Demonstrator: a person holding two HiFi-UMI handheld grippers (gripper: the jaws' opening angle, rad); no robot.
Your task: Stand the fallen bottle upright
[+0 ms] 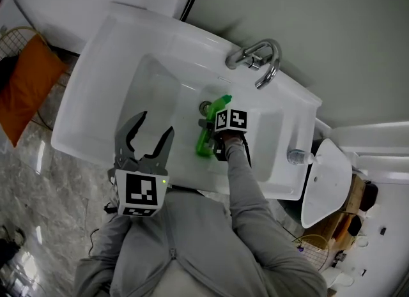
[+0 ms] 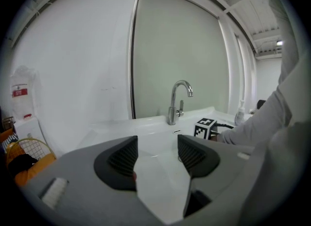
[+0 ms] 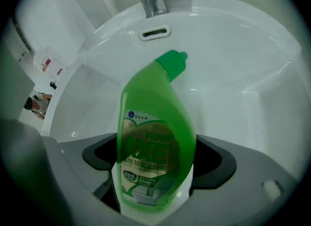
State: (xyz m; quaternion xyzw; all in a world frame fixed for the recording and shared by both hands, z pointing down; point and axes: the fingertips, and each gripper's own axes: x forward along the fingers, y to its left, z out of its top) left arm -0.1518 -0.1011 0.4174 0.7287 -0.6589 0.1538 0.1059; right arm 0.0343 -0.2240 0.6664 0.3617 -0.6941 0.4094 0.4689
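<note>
A green cleaner bottle [image 1: 206, 141] with a bent green cap is in the white sink basin [image 1: 160, 91], its cap pointing toward the tap. My right gripper [image 1: 213, 137] is shut on the bottle's lower body. In the right gripper view the bottle [image 3: 155, 123] fills the space between both pads, and the right gripper [image 3: 158, 158] clamps the labelled part. From the head view I cannot tell whether the bottle rests on the basin floor or is raised. My left gripper [image 1: 156, 123] hovers open over the basin's near left part with nothing between its fingers, and its left gripper [image 2: 156, 154] view shows the gap bare.
A chrome tap [image 1: 259, 59] stands at the far rim, with the drain [image 1: 205, 107] just below the bottle's cap. A clear pump bottle [image 1: 299, 157] stands on the right rim. An orange bag [image 1: 25, 85] lies on the floor to the left.
</note>
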